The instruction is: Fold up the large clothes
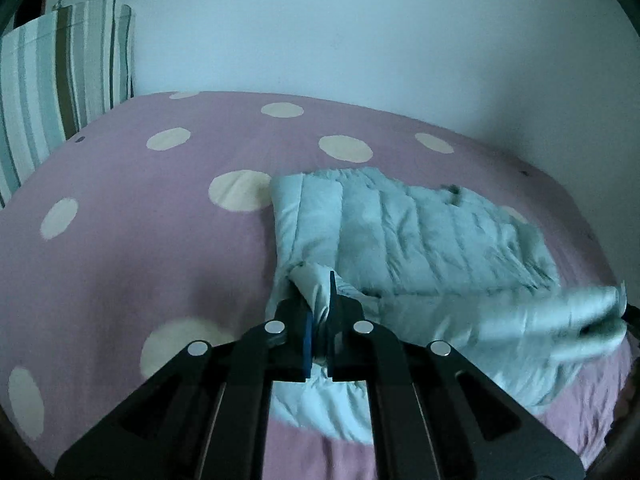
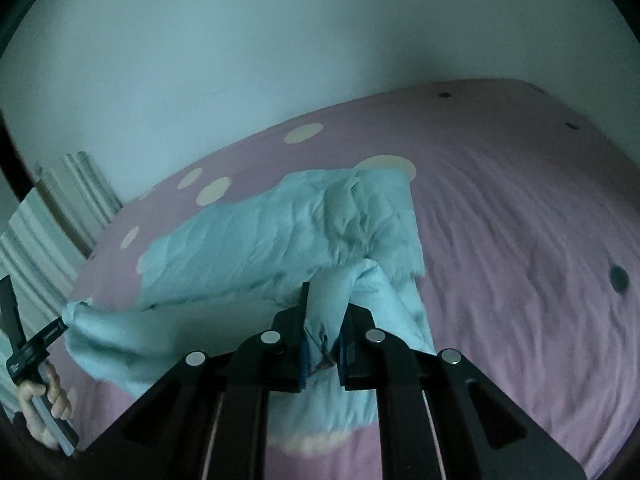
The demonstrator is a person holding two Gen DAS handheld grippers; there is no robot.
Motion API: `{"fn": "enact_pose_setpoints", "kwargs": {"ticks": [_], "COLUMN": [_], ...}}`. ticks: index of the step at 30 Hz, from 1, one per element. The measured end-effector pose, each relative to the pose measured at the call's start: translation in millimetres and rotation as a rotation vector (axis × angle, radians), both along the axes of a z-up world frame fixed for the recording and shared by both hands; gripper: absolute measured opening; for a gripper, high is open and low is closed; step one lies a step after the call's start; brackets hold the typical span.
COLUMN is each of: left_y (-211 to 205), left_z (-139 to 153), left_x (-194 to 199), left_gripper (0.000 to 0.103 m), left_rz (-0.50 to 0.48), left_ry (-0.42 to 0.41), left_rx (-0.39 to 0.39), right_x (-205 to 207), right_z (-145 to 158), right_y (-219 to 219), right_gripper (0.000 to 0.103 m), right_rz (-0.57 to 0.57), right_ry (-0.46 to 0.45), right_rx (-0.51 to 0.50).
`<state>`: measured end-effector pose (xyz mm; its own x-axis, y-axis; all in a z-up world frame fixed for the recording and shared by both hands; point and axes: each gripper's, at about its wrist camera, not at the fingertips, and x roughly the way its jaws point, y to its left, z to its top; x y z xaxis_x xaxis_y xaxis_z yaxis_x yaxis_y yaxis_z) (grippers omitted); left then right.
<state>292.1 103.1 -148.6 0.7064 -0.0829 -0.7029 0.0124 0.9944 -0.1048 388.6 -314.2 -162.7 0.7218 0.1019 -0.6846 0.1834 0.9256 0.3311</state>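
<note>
A pale blue quilted jacket [image 1: 404, 232] lies partly folded on a pink bedspread with cream dots [image 1: 132, 224]. My left gripper [image 1: 318, 300] is shut on a bunch of the jacket's near edge, which is lifted off the bed. From the right wrist view the same jacket [image 2: 256, 240] stretches leftward, and my right gripper [image 2: 324, 316] is shut on another bunch of its near edge. The lifted hem hangs taut between the two grips. The left gripper [image 2: 60, 326] also shows at the far left there, clamped on the fabric and held by a hand [image 2: 44, 404].
A striped pillow [image 1: 60, 80] leans against the white wall [image 1: 360, 32] at the bed's far left. The bedspread [image 2: 520, 220] runs wide to the right of the jacket, with a few small dark spots [image 2: 619, 278] on it.
</note>
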Motion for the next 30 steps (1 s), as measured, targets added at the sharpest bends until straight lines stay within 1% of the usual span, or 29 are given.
{"fn": "enact_pose_setpoints", "kwargs": {"ticks": [1, 3, 6, 9, 11, 12, 13, 14, 16, 18, 19, 20, 21, 23, 24, 26, 30], "left_y": [-2, -4, -6, -3, -1, 0, 2, 3, 7, 12, 15, 15, 18, 21, 23, 27, 38], "left_z": [-5, -13, -40, -64, -73, -75, -74, -73, -67, -57, -49, -46, -37, -26, -22, -21, -34], "left_x": [20, 39, 72, 88, 91, 91, 93, 91, 90, 87, 83, 82, 76, 65, 61, 54, 45], "left_gripper": [0.004, 0.004, 0.004, 0.005, 0.006, 0.009, 0.009, 0.011, 0.019, 0.036, 0.041, 0.050, 0.060, 0.068, 0.069, 0.070, 0.070], "left_rz": [0.005, 0.005, 0.006, 0.004, -0.003, -0.003, -0.004, -0.007, -0.013, -0.014, -0.015, -0.012, -0.002, 0.013, 0.012, 0.007, 0.005], "left_ry": [0.011, 0.029, 0.087, 0.142, 0.162, 0.164, 0.161, 0.157, 0.147, 0.128, 0.111, 0.099, 0.065, 0.007, -0.006, -0.006, 0.037], "left_rx": [0.011, 0.027, 0.064, 0.067, 0.051, 0.039, 0.028, 0.018, -0.011, -0.056, -0.084, -0.093, -0.092, -0.064, -0.049, -0.031, -0.039], "right_x": [13, 36, 64, 78, 80, 79, 76, 75, 68, 56, 49, 43, 41, 30, 30, 29, 29], "right_z": [-5, -15, -37, -57, -60, -59, -55, -52, -43, -31, -25, -19, -15, -7, -7, -8, -15], "right_y": [-2, -5, -8, -9, -9, -9, -7, -7, -7, -10, -12, -13, -13, -15, -16, -15, -15], "right_gripper": [0.010, 0.010, 0.010, 0.010, 0.011, 0.013, 0.014, 0.018, 0.026, 0.038, 0.040, 0.046, 0.050, 0.052, 0.052, 0.052, 0.052], "right_rz": [-0.006, -0.008, -0.009, 0.003, -0.003, -0.004, -0.001, 0.000, -0.001, -0.008, -0.019, -0.029, -0.032, -0.028, -0.025, -0.013, 0.010], "right_ry": [0.016, 0.048, 0.105, 0.153, 0.161, 0.159, 0.153, 0.148, 0.124, 0.087, 0.069, 0.054, 0.043, 0.028, 0.028, 0.034, 0.053], "right_rx": [0.000, -0.005, -0.013, -0.002, -0.009, -0.016, -0.031, -0.039, -0.043, -0.041, -0.053, -0.064, -0.069, -0.082, -0.088, -0.102, -0.092]}}
